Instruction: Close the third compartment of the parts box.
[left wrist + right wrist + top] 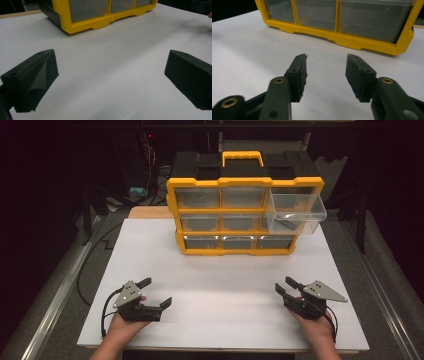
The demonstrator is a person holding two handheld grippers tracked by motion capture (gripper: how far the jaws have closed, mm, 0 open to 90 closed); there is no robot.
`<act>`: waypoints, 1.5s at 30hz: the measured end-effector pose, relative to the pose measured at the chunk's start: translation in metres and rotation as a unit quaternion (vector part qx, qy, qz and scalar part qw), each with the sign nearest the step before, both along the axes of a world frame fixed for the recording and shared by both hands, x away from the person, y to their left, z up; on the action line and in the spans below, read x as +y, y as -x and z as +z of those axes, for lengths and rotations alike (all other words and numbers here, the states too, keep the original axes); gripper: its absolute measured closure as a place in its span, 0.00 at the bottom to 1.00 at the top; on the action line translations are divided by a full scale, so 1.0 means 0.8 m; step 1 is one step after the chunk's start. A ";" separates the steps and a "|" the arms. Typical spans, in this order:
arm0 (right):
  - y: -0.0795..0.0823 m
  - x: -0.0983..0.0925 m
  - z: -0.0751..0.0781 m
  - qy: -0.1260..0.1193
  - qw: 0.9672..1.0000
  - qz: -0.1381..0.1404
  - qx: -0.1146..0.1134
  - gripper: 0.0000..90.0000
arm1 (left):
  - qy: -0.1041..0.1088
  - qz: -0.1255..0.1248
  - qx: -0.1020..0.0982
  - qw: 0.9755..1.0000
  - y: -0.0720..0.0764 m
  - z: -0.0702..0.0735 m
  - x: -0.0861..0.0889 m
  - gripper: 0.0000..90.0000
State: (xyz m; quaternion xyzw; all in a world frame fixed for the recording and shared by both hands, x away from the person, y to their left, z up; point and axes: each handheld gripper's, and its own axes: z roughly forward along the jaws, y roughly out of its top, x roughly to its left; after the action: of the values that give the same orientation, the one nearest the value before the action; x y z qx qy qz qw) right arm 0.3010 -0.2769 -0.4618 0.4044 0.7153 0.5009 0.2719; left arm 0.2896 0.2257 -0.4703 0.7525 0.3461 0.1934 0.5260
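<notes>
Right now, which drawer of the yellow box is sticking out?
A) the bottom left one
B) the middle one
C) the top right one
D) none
C: the clear top right drawer juts forward from the yellow organizer, while the other drawers sit flush.

- The organizer [100, 15] was cut off by the top edge of the left gripper view.
- What lay in the pulled-out clear drawer [296, 212], upper right of the high view, was too small to tell.

Each black gripper [154, 292] carries a grey 3-cornered plate and trailing cable.
</notes>
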 end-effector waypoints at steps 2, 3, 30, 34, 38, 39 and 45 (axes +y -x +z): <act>0.001 0.000 0.000 0.000 1.000 -0.001 0.000 0.70 | 0.000 -0.001 0.000 1.000 0.000 0.000 0.000 0.00; 0.001 0.000 0.000 0.001 1.000 -0.001 -0.002 0.74 | 0.000 -0.001 -0.001 1.000 0.000 0.000 0.000 0.00; -0.006 0.019 0.023 0.006 1.000 -0.011 -0.028 1.00 | 0.003 -0.008 -0.004 1.000 -0.002 -0.001 -0.003 0.00; -0.009 0.022 0.033 0.005 0.999 -0.014 -0.038 1.00 | 0.006 -0.009 -0.005 1.000 -0.001 0.000 -0.003 0.00; -0.012 0.023 0.043 0.002 0.999 -0.017 -0.047 1.00 | 0.006 -0.009 -0.005 1.000 -0.001 0.000 -0.002 0.00; -0.013 0.023 0.047 0.003 0.999 -0.019 -0.050 1.00 | 0.006 -0.009 -0.005 1.000 -0.001 0.000 -0.002 0.00; -0.018 0.023 0.067 -0.001 0.998 -0.020 -0.065 1.00 | 0.007 -0.012 -0.006 1.000 0.000 0.000 -0.003 0.00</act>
State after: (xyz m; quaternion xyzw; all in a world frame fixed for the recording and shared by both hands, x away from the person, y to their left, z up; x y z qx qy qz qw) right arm 0.3155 -0.2582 -0.4084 0.3856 0.6877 0.5208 0.3273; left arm 0.2899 0.2236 -0.4703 0.7516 0.3352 0.1893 0.5357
